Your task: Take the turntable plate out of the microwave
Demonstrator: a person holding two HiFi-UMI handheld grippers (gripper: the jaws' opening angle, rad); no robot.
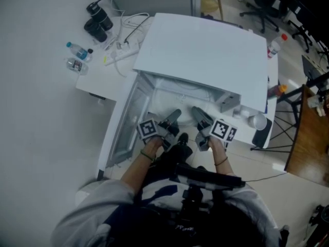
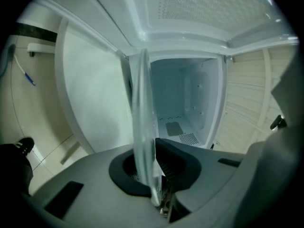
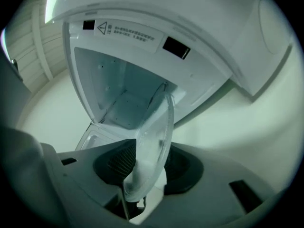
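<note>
The white microwave [image 1: 205, 50] stands with its door [image 1: 123, 130] swung open to the left. Both grippers reach into its mouth side by side. The clear glass turntable plate [image 2: 141, 127] stands on edge between the left gripper's [image 2: 153, 177] pads, which are shut on its rim. In the right gripper view the plate [image 3: 156, 132] stands tilted between the right gripper's [image 3: 147, 172] jaws, which are spread wide open around its rim. Behind the plate lies the bare cavity [image 3: 118, 101]. In the head view the left gripper [image 1: 174, 115] and right gripper [image 1: 198, 112] hide most of the plate.
The microwave sits on a white table [image 1: 95, 84]. Two water bottles [image 1: 78, 55], black containers [image 1: 98, 20] and a power strip with cables [image 1: 123, 50] lie at its back left. A cup [image 1: 258, 121] and a red-capped bottle [image 1: 276, 44] stand to the right. Office chairs and a wooden desk [image 1: 308, 133] lie beyond.
</note>
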